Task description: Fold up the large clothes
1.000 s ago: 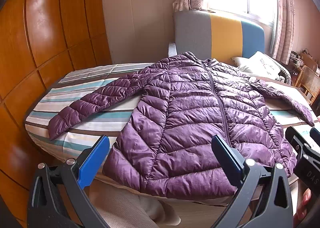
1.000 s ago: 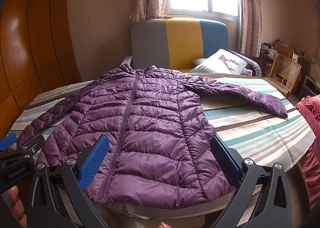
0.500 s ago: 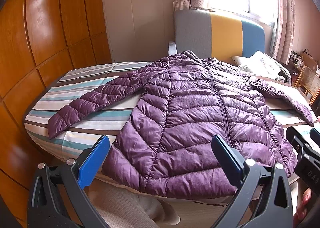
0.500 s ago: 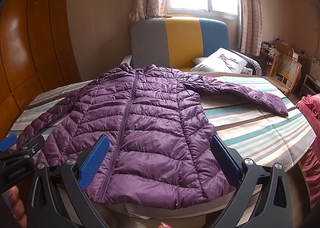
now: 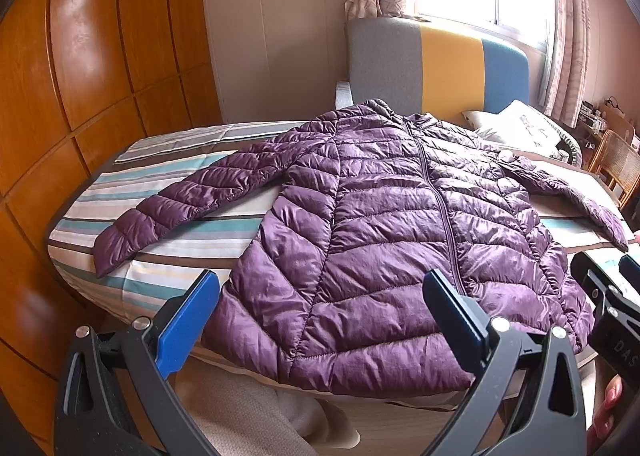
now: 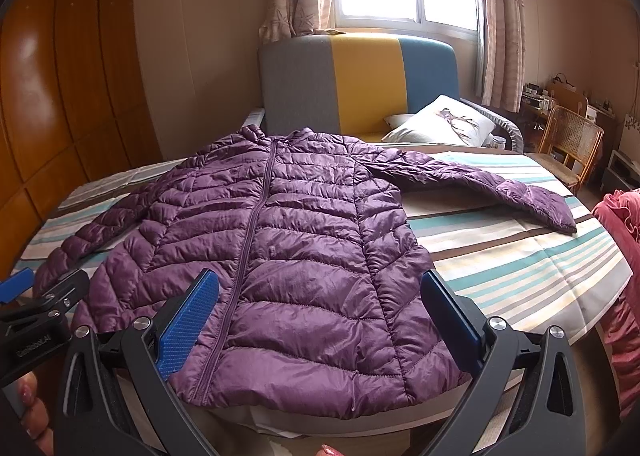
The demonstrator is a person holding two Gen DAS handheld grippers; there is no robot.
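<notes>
Purple puffer jacket (image 5: 384,240) flat (zipped) on striped table (image 5: 168,256), both grippers spread above.

We see a bed (image 6: 520,256) covered by a striped sheet (image 5: 168,252) in bands of white, teal, brown and grey. Spread flat on it lies a purple quilted puffer jacket (image 5: 380,240), front up and zipped, its hem hanging just over the near edge at 6 o'clock and its collar pointing toward 12 o'clock. In the right wrist view one sleeve (image 6: 492,192) reaches out toward 2 o'clock across the stripes, and the other sleeve (image 6: 92,232) runs toward 9 o'clock. A folded striped cloth (image 5: 180,140) lies at the far corner, near 11 o'clock in the left wrist view.
</notes>
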